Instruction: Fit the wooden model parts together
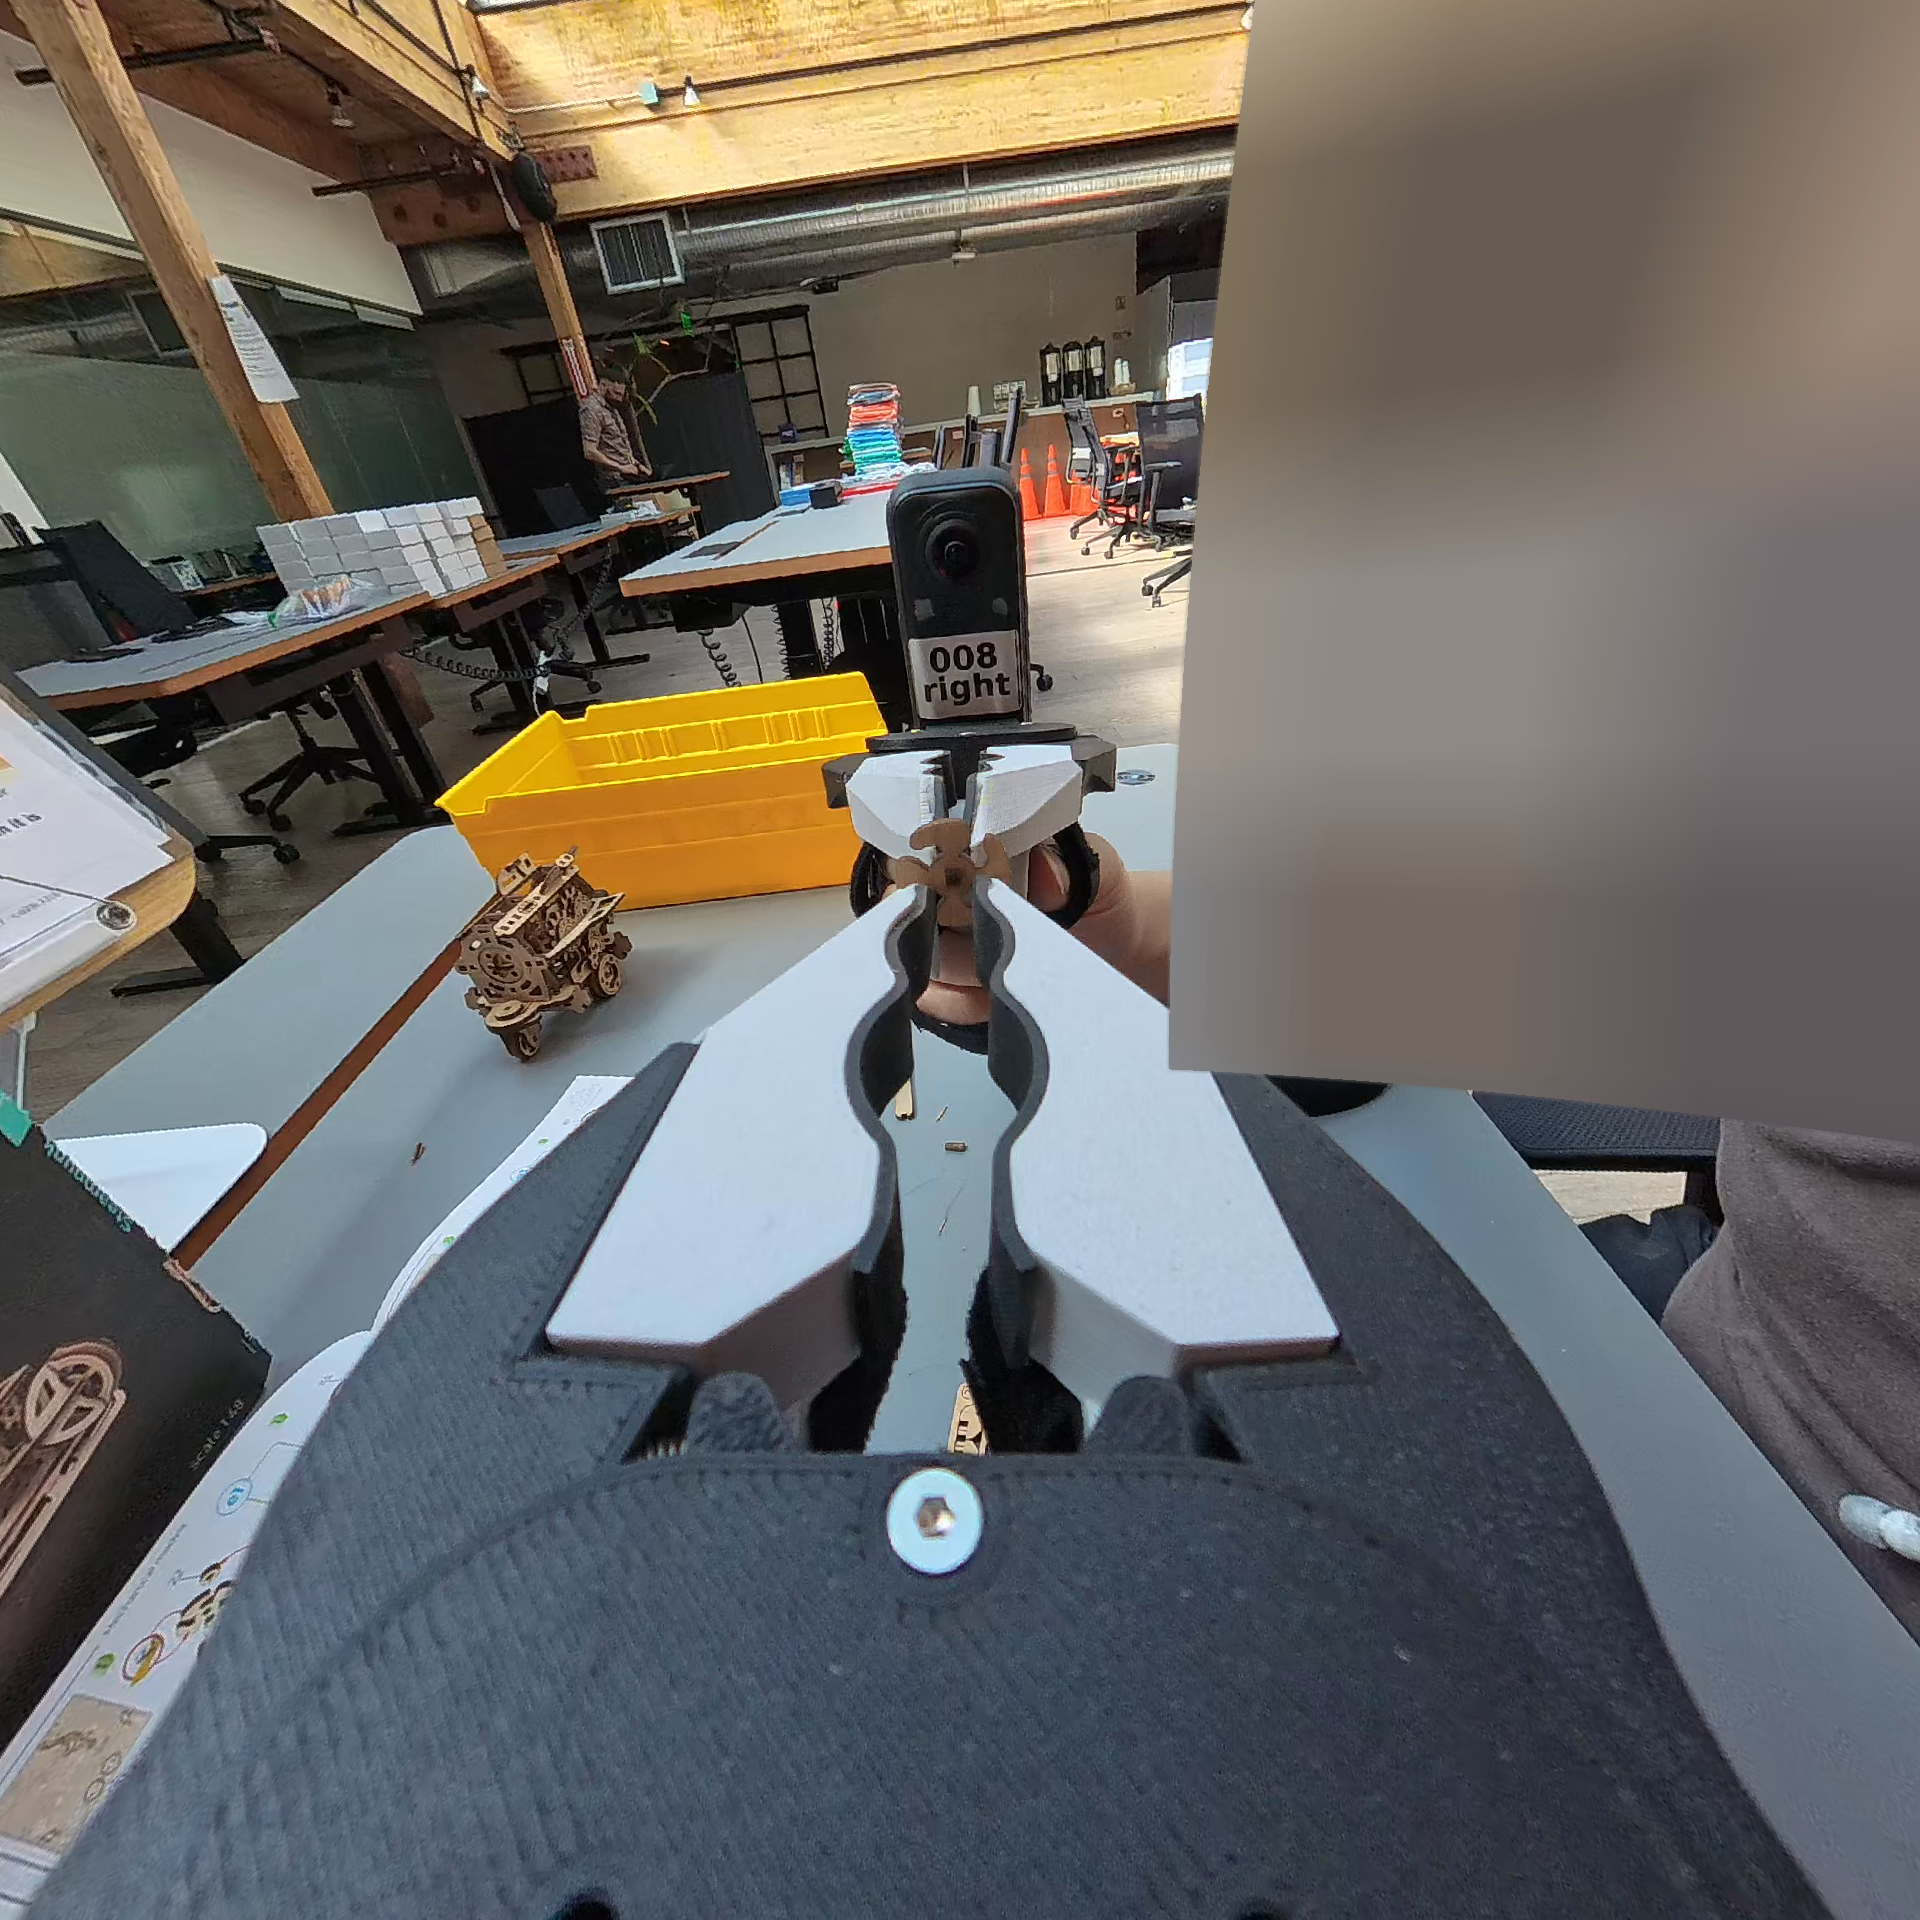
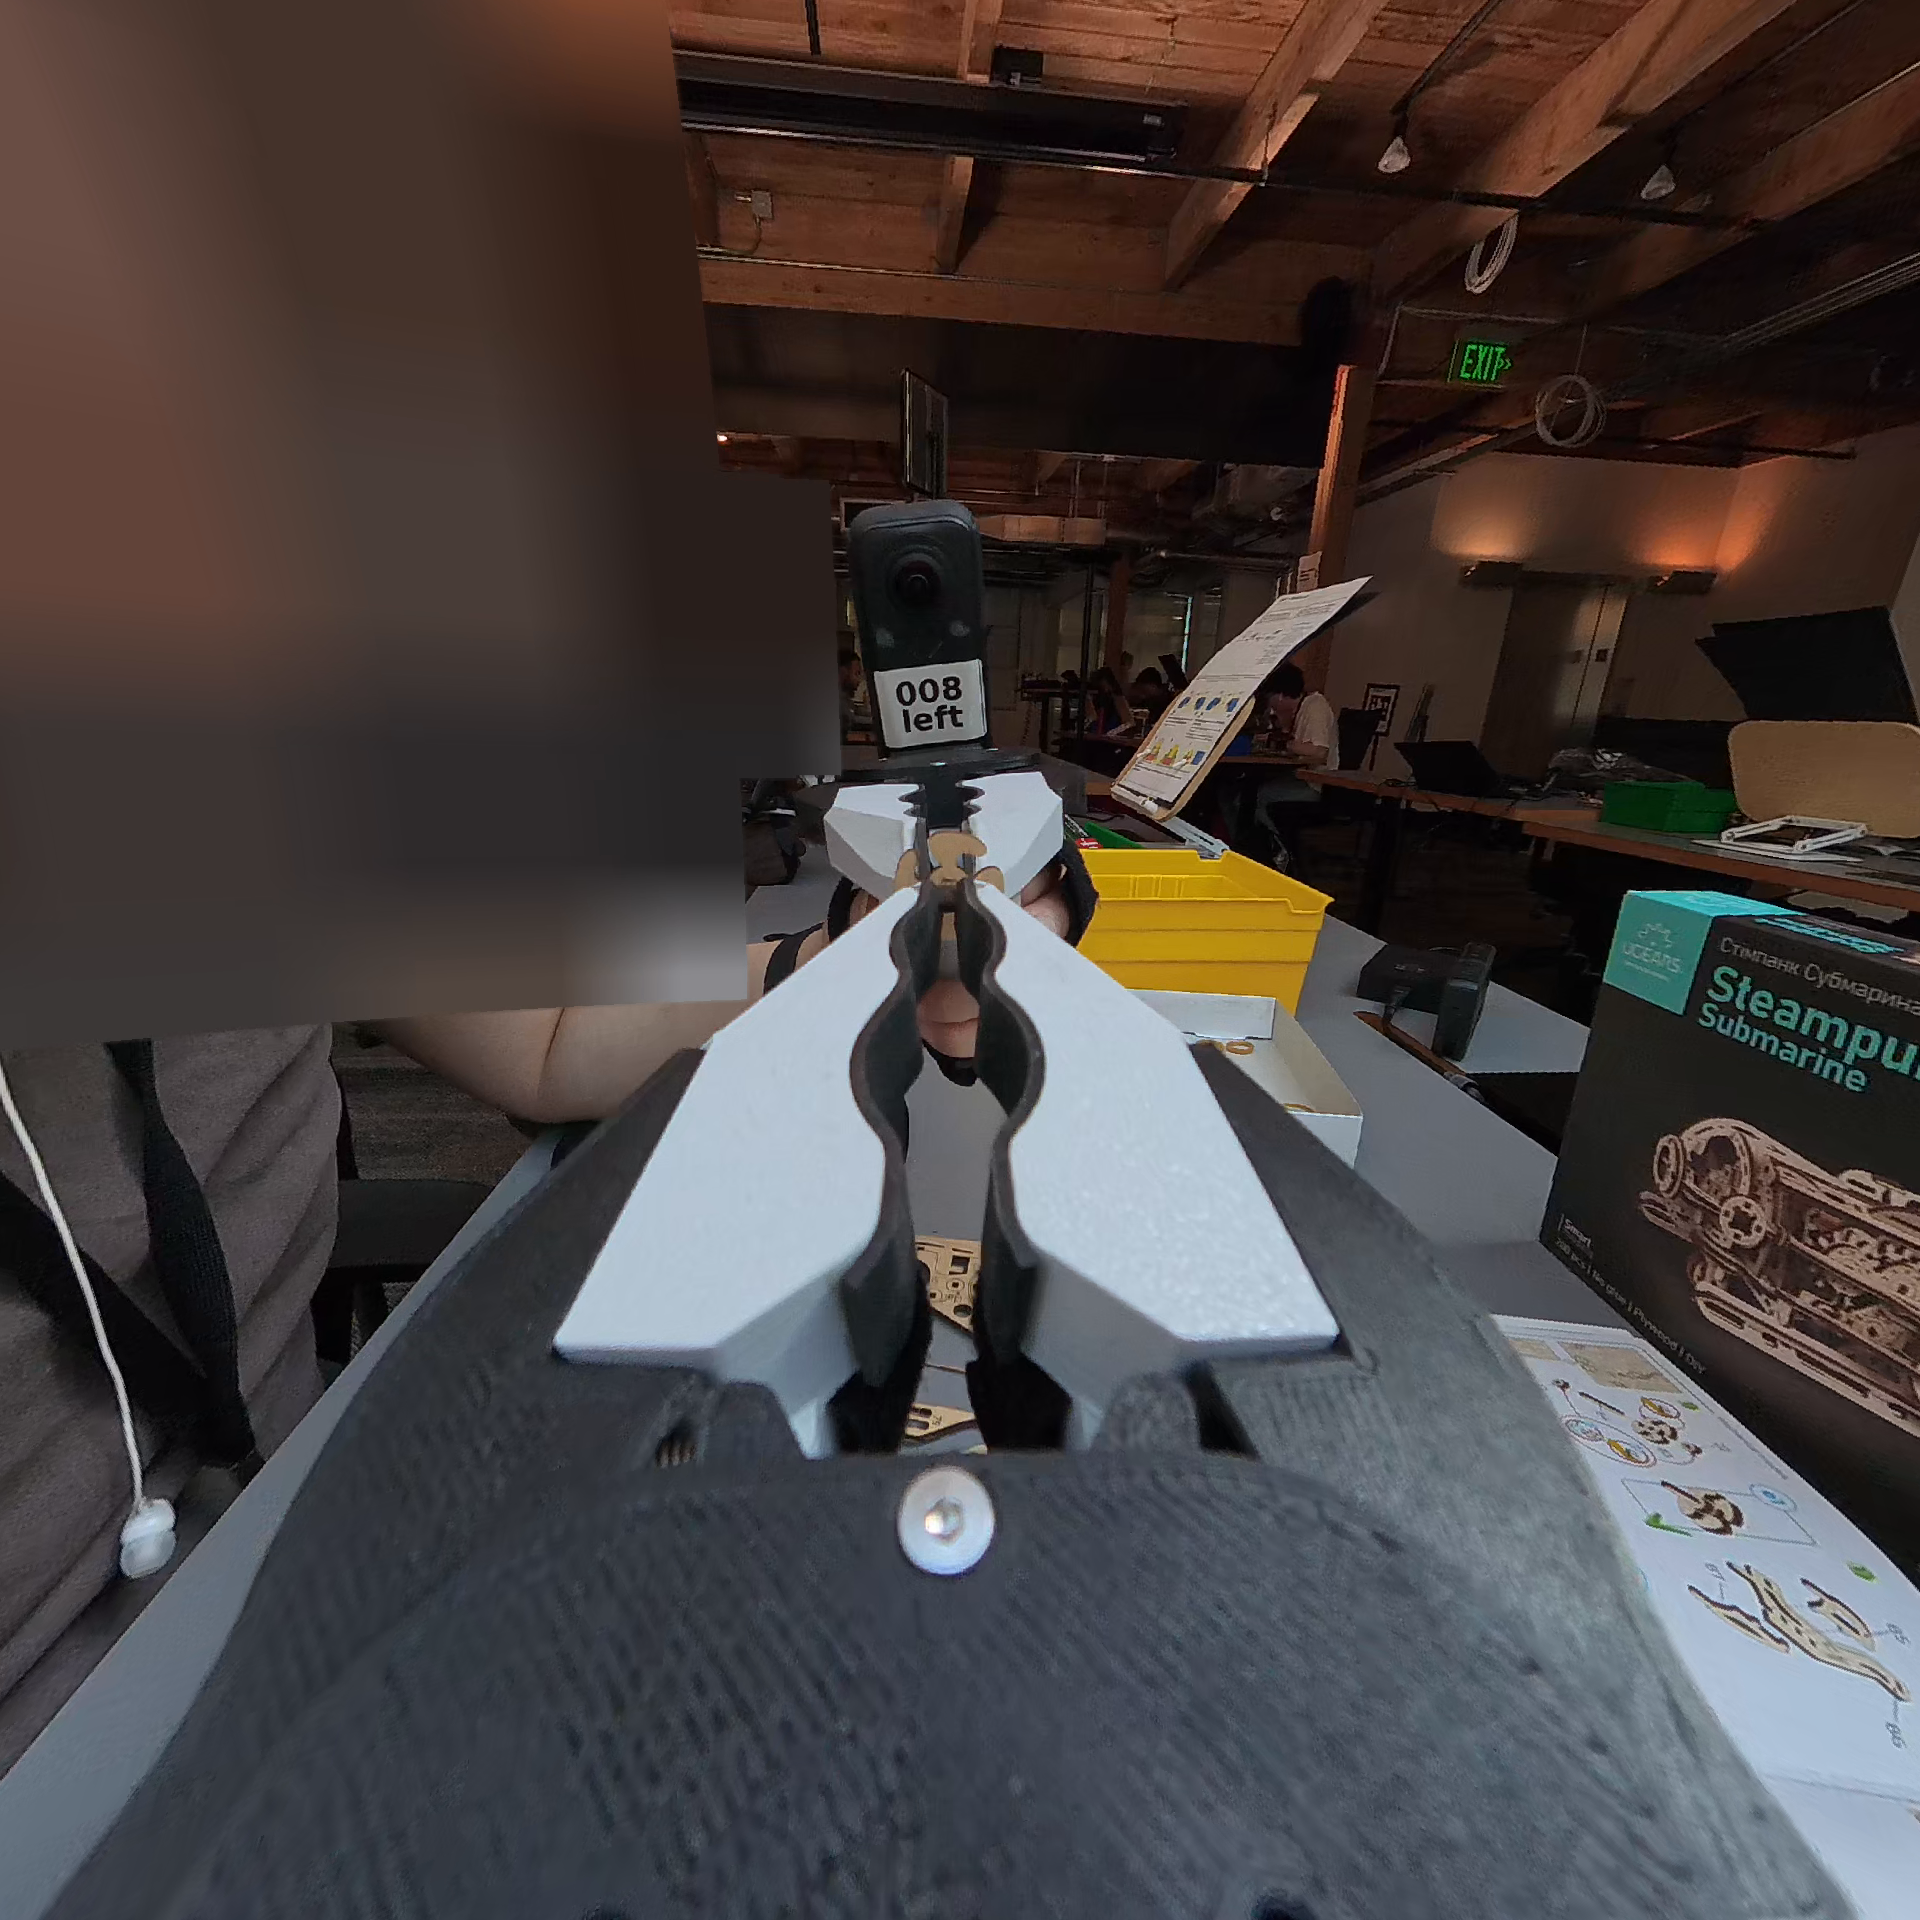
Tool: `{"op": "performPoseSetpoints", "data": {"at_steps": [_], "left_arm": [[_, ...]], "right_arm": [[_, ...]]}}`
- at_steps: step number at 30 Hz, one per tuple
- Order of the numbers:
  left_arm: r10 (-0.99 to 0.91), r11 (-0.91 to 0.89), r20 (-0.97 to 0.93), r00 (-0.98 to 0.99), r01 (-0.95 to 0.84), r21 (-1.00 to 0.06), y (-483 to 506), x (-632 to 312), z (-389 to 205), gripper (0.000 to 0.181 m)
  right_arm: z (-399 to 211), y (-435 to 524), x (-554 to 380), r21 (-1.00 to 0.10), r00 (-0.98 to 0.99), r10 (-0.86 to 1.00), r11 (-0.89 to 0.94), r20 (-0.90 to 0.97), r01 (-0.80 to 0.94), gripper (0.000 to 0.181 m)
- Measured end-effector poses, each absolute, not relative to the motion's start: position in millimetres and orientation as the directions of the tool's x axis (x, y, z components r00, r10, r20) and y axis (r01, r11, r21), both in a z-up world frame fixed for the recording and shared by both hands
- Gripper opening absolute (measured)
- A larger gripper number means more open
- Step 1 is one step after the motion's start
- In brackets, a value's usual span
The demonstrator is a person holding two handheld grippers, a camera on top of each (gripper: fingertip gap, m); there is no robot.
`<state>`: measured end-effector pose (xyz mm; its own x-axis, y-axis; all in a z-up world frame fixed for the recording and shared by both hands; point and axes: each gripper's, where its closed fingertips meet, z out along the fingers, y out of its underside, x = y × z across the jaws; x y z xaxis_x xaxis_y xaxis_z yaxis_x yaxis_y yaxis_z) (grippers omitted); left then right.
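Left gripper (image 1: 951, 902) and right gripper (image 2: 948, 896) meet tip-to-tip, jaws of both clenched on small wooden parts (image 1: 957, 860). Mating in progress, seating unconfirmed; assy (image 1: 542, 951) on table (image 1: 343, 1039) awaits them.

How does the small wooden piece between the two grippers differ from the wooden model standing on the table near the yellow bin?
The small wooden piece is one thin, flat, lobed part; the wooden model is a bulky assembly of many gears and plates. The piece is held up in the air where the left gripper and right gripper meet tip to tip; the model rests on the grey table, touched by neither. Both are light-brown cut wood.
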<state>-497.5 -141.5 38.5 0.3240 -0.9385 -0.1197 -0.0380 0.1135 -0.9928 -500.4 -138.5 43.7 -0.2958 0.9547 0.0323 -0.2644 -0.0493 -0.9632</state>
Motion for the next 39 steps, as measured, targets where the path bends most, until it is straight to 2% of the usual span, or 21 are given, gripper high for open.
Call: {"op": "performPoseSetpoints", "data": {"at_steps": [11,29,33,36,37,39], "left_arm": [[-0.947,0.076,-0.083,0.309,-0.037,-0.996,-140,-497,35,0.003],[-0.953,0.083,-0.090,0.288,-0.035,-0.996,-143,-496,33,0.004],[-0.966,0.022,-0.021,0.258,0.000,-1.000,-143,-499,35,0.014],[-0.968,-0.024,0.023,0.250,0.000,-1.000,-139,-503,32,0.032],[-0.966,-0.015,0.011,0.257,-0.014,-1.000,-138,-503,30,0.039],[-0.958,0.040,-0.054,0.280,-0.055,-0.998,-138,-502,26,0.040]], "right_arm": [[41,-138,-500,-0.969,-0.240,0.964,0.060,0.119,-0.240,0.002],[38,-138,-499,-0.971,-0.237,0.961,0.091,0.144,-0.222,0.002],[36,-137,-499,-0.965,-0.199,0.959,0.159,0.201,-0.209,0.002],[30,-137,-502,-0.955,-0.169,0.948,0.242,0.271,-0.172,0.002],[29,-138,-503,-0.955,-0.172,0.947,0.242,0.271,-0.170,0.002],[29,-141,-503,-0.960,-0.190,0.949,0.217,0.250,-0.178,0.002]]}}
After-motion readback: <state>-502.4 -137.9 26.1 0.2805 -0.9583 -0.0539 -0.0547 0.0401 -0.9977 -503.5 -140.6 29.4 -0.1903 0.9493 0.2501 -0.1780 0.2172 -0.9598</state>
